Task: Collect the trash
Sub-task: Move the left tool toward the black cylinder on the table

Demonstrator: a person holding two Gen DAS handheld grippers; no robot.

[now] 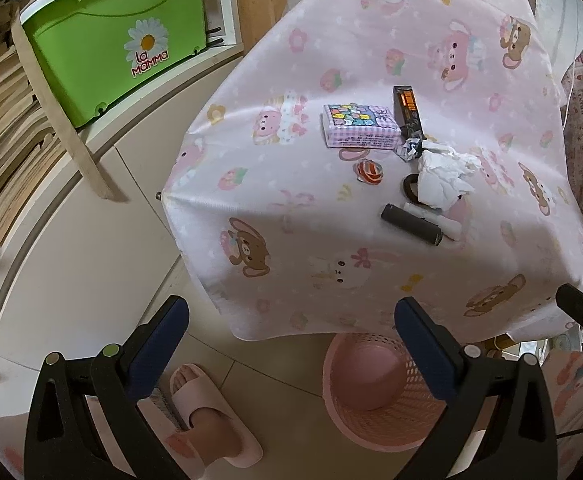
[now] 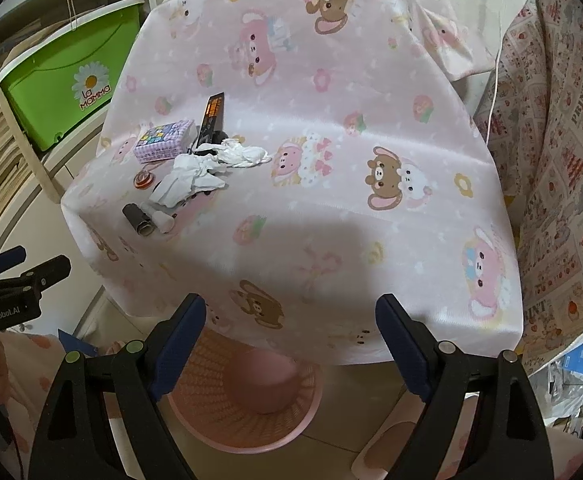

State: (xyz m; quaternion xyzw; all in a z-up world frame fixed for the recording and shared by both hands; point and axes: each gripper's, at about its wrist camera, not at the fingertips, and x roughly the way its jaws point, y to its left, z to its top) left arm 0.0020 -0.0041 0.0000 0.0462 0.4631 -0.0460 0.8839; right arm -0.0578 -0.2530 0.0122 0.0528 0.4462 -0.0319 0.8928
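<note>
Both claws wide open, holding nothing: left claw [image 1: 291, 344] and right claw [image 2: 291, 340] hang over the near edge of the counter [image 1: 371, 60], above the pink basket [image 1: 375, 404] on the floor. Trash sits well beyond the basket, on the counter: crumpled tissue [image 1: 443, 176], dark tube [image 1: 411, 224] nearer the basket, purple box [image 1: 357, 126] and black carton [image 1: 407, 110] behind the tissue, small wrapper [image 1: 369, 172] beside it.

Ahead of the left claw [image 1: 291, 344], on the cloth: one patterned purple box [image 1: 358, 126], one long black carton [image 1: 407, 110], two crumpled white tissues [image 2: 195, 180], one orange-striped wrapper [image 1: 369, 171], one dark cylinder [image 1: 411, 224], one white tube [image 1: 431, 218]. Below the claw: one pink basket [image 1: 375, 420].
</note>
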